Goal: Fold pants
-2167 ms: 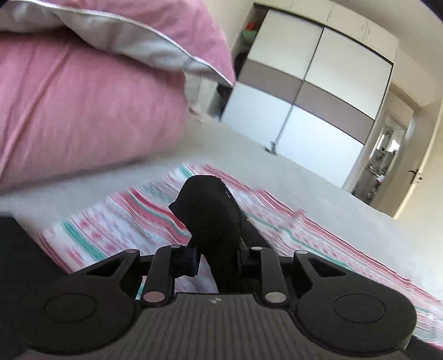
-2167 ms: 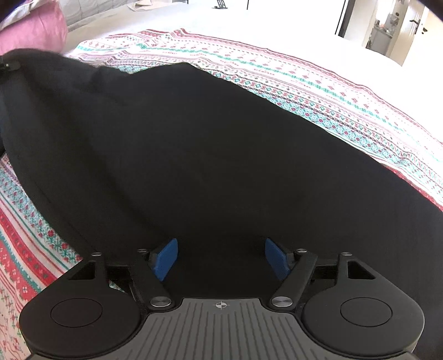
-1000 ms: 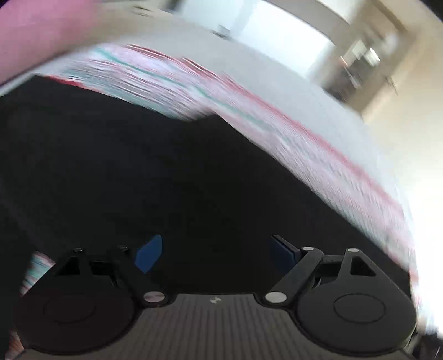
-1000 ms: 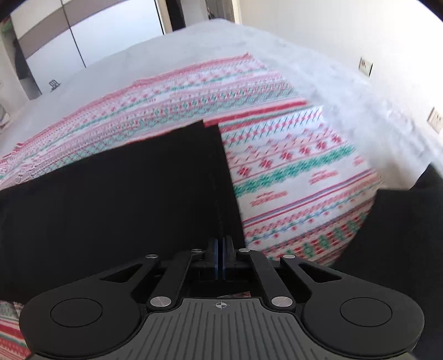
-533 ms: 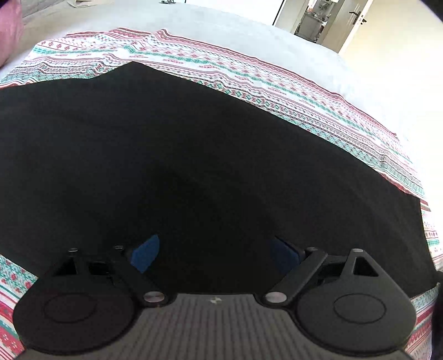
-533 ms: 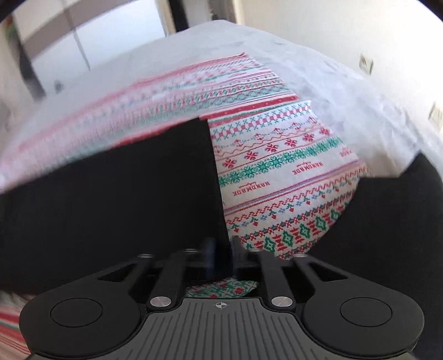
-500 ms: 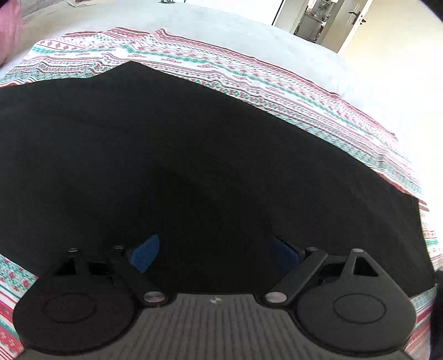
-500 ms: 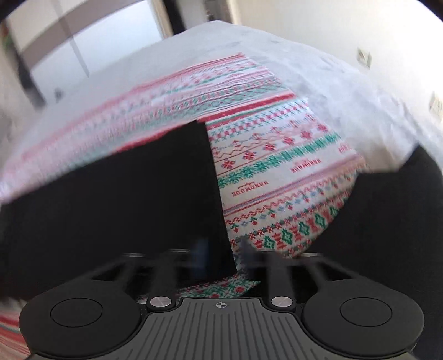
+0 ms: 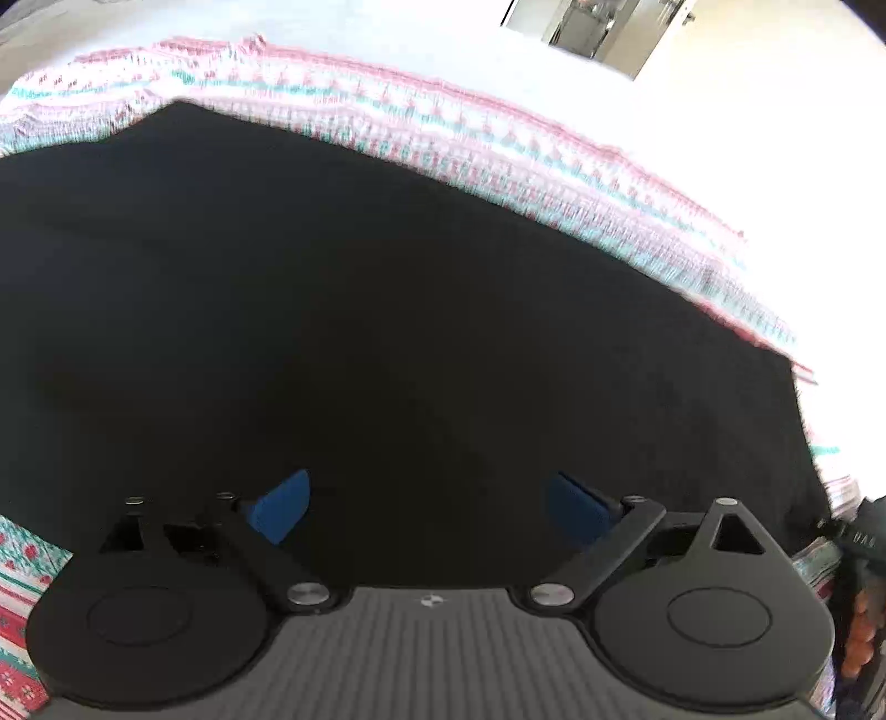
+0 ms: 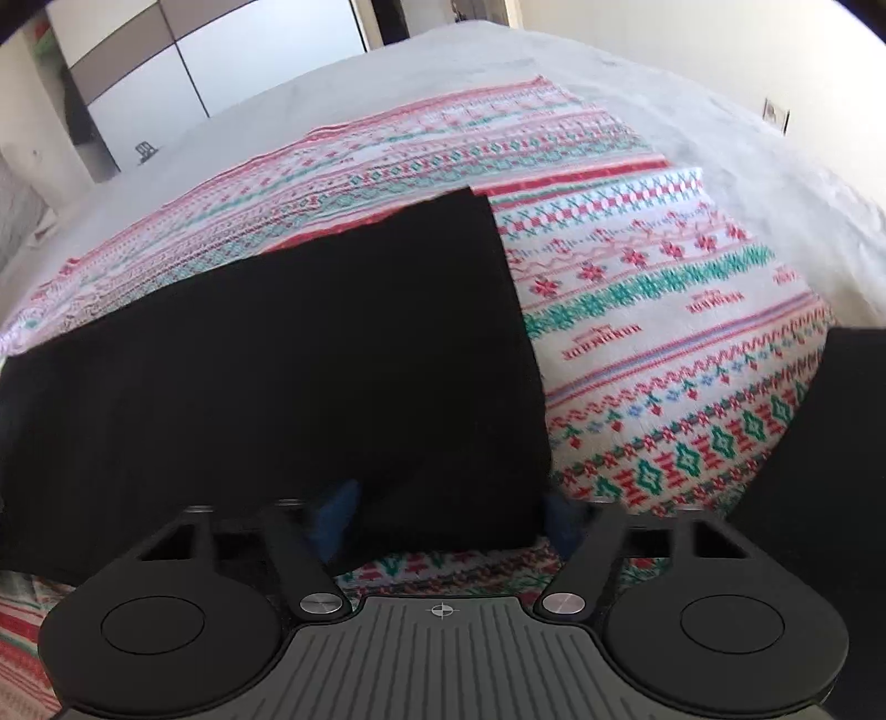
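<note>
Patterned blanket [image 10: 653,310] | black pants [image 10: 288,354] flat, smooth, straight-edged

Patterned red, green and white blanket [image 10: 664,310] spread on pale bed [image 10: 637,99], white and grey wardrobe [image 10: 183,61] behind, wall socket [image 10: 775,113] at right, open doorway [image 9: 598,27] beyond.

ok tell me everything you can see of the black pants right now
The black pants lie flat on the patterned red, green and white blanket, plain dark fabric with no visible details. In the right wrist view they end in a straight edge. That corner sits between the blue pads of the right gripper, whose jaws have just been closing from wider, and are not pressing it. The left gripper hovers open over the broad middle of the cloth.
</note>
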The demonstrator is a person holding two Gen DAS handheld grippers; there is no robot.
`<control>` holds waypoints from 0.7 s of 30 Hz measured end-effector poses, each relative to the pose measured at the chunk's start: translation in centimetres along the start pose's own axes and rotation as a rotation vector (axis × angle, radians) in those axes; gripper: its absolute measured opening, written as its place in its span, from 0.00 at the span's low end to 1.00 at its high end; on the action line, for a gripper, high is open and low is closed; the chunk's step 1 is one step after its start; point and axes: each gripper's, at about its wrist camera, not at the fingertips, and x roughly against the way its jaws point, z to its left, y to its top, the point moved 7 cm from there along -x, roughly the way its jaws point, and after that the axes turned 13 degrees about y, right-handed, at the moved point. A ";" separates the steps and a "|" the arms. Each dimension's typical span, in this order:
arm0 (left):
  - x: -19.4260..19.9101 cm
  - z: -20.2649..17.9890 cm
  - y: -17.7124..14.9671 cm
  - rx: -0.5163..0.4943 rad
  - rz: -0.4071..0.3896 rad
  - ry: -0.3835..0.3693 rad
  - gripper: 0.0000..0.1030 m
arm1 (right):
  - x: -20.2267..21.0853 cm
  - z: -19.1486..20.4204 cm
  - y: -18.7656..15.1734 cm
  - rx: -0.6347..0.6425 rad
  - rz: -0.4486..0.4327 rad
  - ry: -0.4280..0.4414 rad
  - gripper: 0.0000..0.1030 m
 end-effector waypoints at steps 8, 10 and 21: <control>-1.1 -0.4 0.2 -0.005 -0.007 0.003 0.97 | 2.9 8.1 2.6 0.154 -0.222 0.029 0.16; -0.8 0.7 1.0 0.073 0.002 -0.039 0.97 | 4.1 13.0 3.1 0.332 -0.316 -0.012 0.16; -0.2 12.5 4.4 0.441 -0.044 -0.097 0.97 | -7.1 38.4 -12.6 1.224 0.004 0.206 0.16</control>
